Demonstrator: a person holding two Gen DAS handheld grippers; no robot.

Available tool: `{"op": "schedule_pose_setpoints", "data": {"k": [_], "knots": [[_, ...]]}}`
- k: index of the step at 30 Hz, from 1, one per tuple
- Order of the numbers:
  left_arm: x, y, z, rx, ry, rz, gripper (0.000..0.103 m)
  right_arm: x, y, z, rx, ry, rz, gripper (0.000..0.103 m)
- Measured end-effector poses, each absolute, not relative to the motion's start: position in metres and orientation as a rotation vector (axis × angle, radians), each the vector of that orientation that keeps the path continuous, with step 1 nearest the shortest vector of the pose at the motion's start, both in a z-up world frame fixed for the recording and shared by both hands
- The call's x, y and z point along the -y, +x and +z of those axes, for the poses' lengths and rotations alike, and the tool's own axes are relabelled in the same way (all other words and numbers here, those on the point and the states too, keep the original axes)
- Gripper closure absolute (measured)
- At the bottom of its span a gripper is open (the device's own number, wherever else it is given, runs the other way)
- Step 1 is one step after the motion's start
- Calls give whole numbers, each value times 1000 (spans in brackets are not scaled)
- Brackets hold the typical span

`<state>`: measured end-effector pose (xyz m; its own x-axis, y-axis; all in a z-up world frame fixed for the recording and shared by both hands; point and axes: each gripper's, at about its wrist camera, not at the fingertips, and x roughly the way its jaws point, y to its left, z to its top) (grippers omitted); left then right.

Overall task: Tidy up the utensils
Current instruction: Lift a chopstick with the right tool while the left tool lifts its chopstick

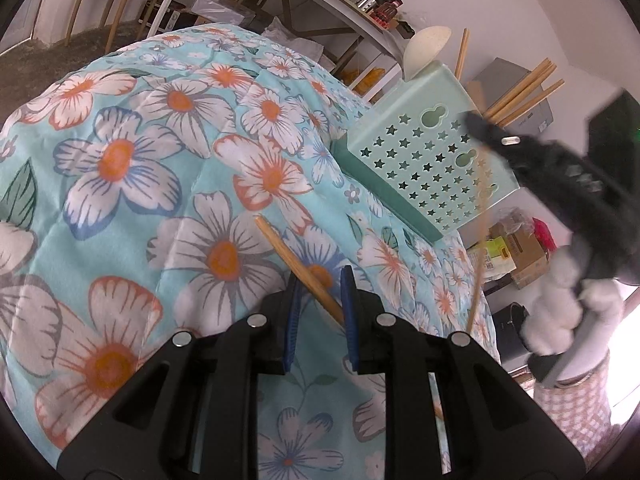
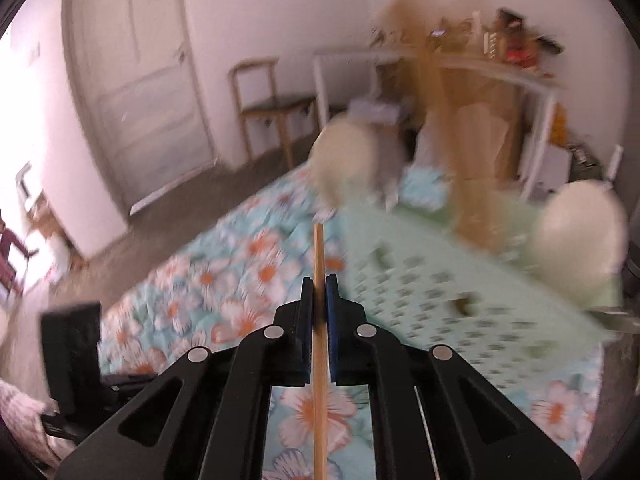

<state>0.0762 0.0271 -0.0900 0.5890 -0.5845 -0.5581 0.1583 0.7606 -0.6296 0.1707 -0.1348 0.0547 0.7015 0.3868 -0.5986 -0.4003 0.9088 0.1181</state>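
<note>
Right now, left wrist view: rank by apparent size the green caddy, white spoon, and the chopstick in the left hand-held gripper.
1. green caddy
2, unsure: white spoon and chopstick. The spoon is partly hidden behind the caddy, and the chopstick is much nearer the camera.

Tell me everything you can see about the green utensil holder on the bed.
The green utensil holder looks like pale mint plastic, its wall pierced with rows of star cut-outs and two gourd-shaped holes, on a darker green base. It stands on the floral bedspread. Wooden chopsticks and a cream spoon stick out of its top. Neither hand-held gripper touches it.
</note>
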Motion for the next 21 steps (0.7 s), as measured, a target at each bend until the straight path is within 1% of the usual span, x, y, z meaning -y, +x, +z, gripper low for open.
{"op": "schedule_pose_setpoints", "data": {"k": [4, 7, 21], "knots": [[-25, 77, -90, -838, -560, -457, 84, 165, 157, 76, -558, 67, 383, 97], [-24, 77, -89, -838, -555, -455, 84, 183, 146, 80, -524, 118, 358, 97], [-17, 76, -82, -844, -505, -422, 84, 220, 99, 65, -458, 253, 301, 97]]}}
